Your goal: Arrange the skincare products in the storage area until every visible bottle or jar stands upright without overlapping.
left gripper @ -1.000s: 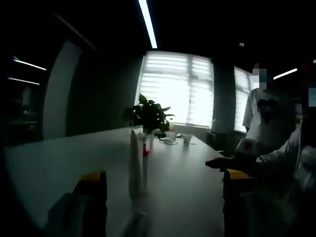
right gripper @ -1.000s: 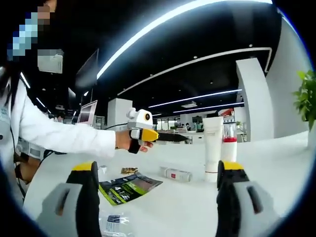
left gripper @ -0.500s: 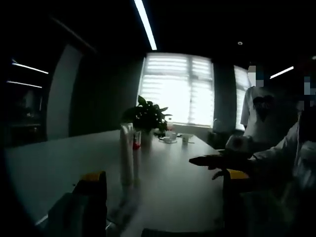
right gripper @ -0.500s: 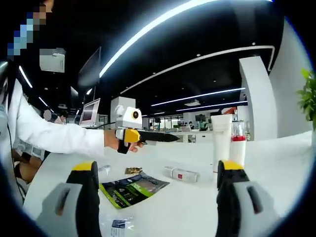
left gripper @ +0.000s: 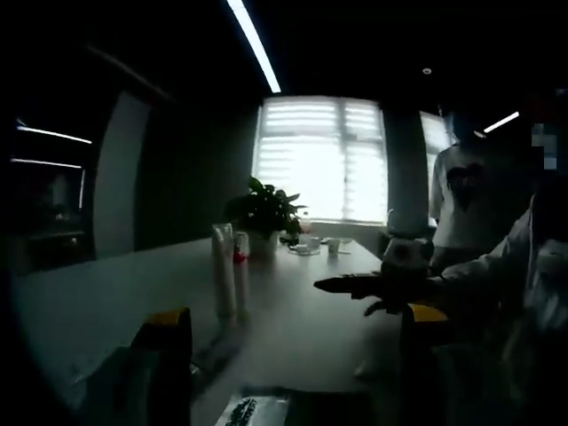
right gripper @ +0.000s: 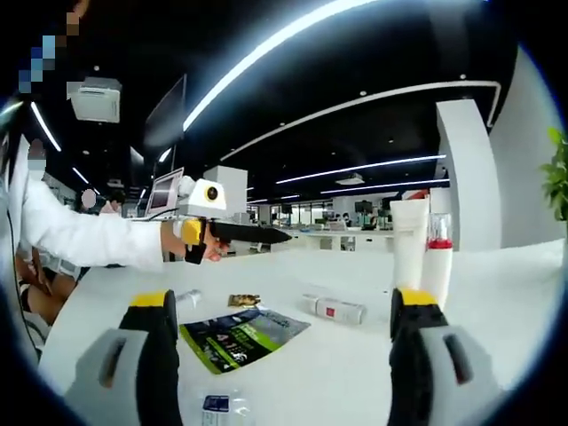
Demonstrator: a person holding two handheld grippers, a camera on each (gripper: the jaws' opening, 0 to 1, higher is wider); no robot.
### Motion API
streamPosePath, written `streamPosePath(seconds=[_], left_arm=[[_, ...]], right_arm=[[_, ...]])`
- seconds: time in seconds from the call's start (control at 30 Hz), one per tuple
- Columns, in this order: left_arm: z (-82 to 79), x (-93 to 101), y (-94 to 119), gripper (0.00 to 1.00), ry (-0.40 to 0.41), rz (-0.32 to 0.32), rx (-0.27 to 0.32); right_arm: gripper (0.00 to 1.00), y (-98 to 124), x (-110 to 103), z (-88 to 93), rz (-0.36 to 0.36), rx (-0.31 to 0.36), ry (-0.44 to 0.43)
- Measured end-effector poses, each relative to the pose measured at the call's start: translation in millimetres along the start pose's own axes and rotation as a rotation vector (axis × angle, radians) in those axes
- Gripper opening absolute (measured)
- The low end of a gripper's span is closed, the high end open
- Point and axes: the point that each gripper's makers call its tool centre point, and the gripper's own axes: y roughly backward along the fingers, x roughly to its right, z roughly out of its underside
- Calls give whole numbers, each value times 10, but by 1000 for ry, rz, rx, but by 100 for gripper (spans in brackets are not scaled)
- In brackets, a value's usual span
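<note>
- Skincare items on the white desk [right gripper: 497,302]: a tall white tube [right gripper: 410,241] stands upright, with a clear bottle with a red band [right gripper: 438,257] just beside it, seemingly touching; what either holds cannot be told
- The same 2 show dimly in the left gripper view, the white tube [left gripper: 221,271] and the red-banded bottle [left gripper: 240,275] upright side by side, in front of a potted plant [left gripper: 264,213]
- A small white tube with a red label [right gripper: 332,310] lies flat on its side on the desk, apart from the upright pair
- A green and black sachet [right gripper: 241,335] lies flat near it, with a small brown packet [right gripper: 240,301] and a pale little packet [right gripper: 186,297] behind, and another small packet [right gripper: 213,410] at the near edge
- Right tongs [right gripper: 286,355]: jaws wide apart, nothing between them, over the desk with the sachet in the gap
- Left tongs [left gripper: 293,355]: jaws also spread wide and empty
- In the right gripper view the left tongs [right gripper: 266,234] are held in a person's hand [right gripper: 191,244] in the air above the desk; whether those jaws are apart cannot be told from there
- In the left gripper view the right tongs [left gripper: 333,285] reach in, well above the desk
- Far back on the desk sit a few cups [left gripper: 335,248], too dim to tell apart
</note>
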Motion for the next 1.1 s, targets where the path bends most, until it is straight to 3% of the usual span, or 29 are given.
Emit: streamPosePath(seconds=[0.23, 0.77, 1.1], left_arm=[[-34, 112, 117, 100, -8, -11, 21], [51, 198, 348, 100, -10, -42, -1], [75, 227, 528, 100, -8, -69, 19]], right_arm=[[100, 18, -30, -25, 6, -8, 10], [100, -5, -85, -45, -3, -22, 17], [100, -64, -111, -30, -14, -35, 26]])
